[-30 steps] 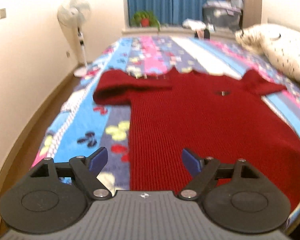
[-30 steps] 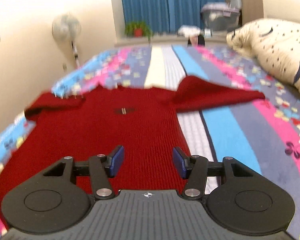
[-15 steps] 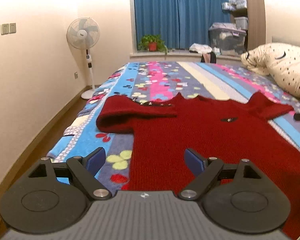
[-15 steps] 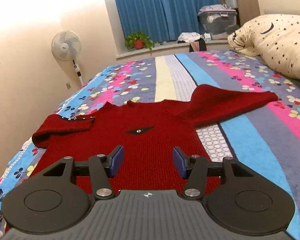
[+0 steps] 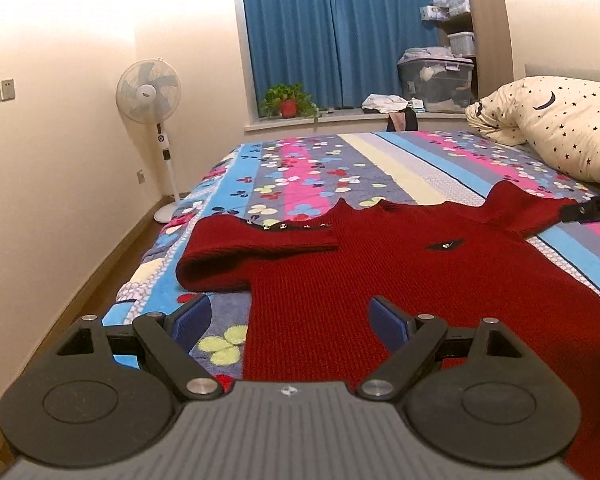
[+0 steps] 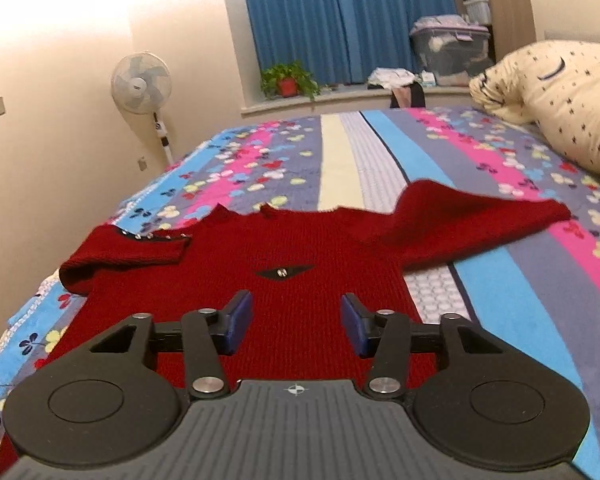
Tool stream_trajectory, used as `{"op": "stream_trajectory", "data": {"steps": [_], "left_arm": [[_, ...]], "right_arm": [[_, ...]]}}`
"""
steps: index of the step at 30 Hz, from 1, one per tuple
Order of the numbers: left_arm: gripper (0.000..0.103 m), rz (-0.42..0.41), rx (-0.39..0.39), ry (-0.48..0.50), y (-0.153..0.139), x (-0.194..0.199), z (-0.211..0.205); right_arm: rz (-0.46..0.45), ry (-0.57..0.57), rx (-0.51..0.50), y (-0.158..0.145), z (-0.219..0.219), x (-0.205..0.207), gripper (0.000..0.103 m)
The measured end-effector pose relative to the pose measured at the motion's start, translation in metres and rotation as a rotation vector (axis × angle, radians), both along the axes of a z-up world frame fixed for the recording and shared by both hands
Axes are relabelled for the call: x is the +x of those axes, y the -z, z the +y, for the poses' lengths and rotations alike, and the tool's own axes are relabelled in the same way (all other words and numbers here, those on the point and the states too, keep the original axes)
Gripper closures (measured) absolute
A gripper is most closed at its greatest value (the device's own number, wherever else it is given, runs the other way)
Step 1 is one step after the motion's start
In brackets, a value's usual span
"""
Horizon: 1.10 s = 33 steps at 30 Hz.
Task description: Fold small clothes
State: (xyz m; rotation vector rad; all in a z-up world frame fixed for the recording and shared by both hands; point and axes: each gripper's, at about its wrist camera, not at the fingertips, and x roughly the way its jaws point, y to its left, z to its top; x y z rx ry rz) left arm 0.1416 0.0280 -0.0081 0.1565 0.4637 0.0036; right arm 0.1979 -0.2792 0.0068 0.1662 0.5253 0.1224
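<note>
Red sweater (image 5: 440, 280) lies flat on bed (image 5: 400, 172), near fan-side edge. Left gripper (image 5: 290, 322) wide, empty; right gripper (image 6: 297, 322) just narrowed, grasping nothing. Risk: pinching bedcover w/ knit, dragging sweater crooked.

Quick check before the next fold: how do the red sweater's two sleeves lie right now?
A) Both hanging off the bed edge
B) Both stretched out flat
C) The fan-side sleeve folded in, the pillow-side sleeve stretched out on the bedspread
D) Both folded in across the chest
C: on the red sweater, the fan-side sleeve is doubled back toward the chest, while the pillow-side sleeve lies spread on the bedspread.
</note>
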Motion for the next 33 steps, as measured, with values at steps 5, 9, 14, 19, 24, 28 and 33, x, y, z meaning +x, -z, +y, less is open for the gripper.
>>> {"op": "stream_trajectory", "data": {"steps": [5, 9, 14, 19, 24, 28, 33], "left_arm": [[0.013, 0.017, -0.007, -0.017, -0.013, -0.002, -0.016], [0.013, 0.056, -0.036, -0.012, -0.026, 0.002, -0.023], [0.013, 0.062, -0.009, -0.019, -0.043, 0.025, -0.029], [0.021, 0.056, -0.033, -0.029, -0.065, 0.053, -0.02], [0.046, 0.093, -0.001, -0.023, -0.072, 0.086, -0.016], [0.072, 0.103, -0.019, -0.067, -0.072, 0.11, -0.009], [0.072, 0.134, -0.065, -0.125, -0.073, 0.131, 0.003]], "right_arm": [[-0.044, -0.014, 0.011, -0.008, -0.001, 0.001, 0.094], [-0.017, 0.003, 0.045, -0.027, 0.005, 0.02, 0.094], [-0.096, -0.044, 0.145, -0.069, 0.021, 0.049, 0.071], [-0.139, -0.077, 0.081, -0.06, 0.032, 0.075, 0.055], [-0.072, -0.097, 0.059, -0.037, 0.031, 0.092, 0.078], [-0.166, -0.121, 0.022, -0.04, 0.035, 0.094, 0.101], [-0.196, -0.127, -0.046, -0.028, 0.042, 0.098, 0.101]]}}
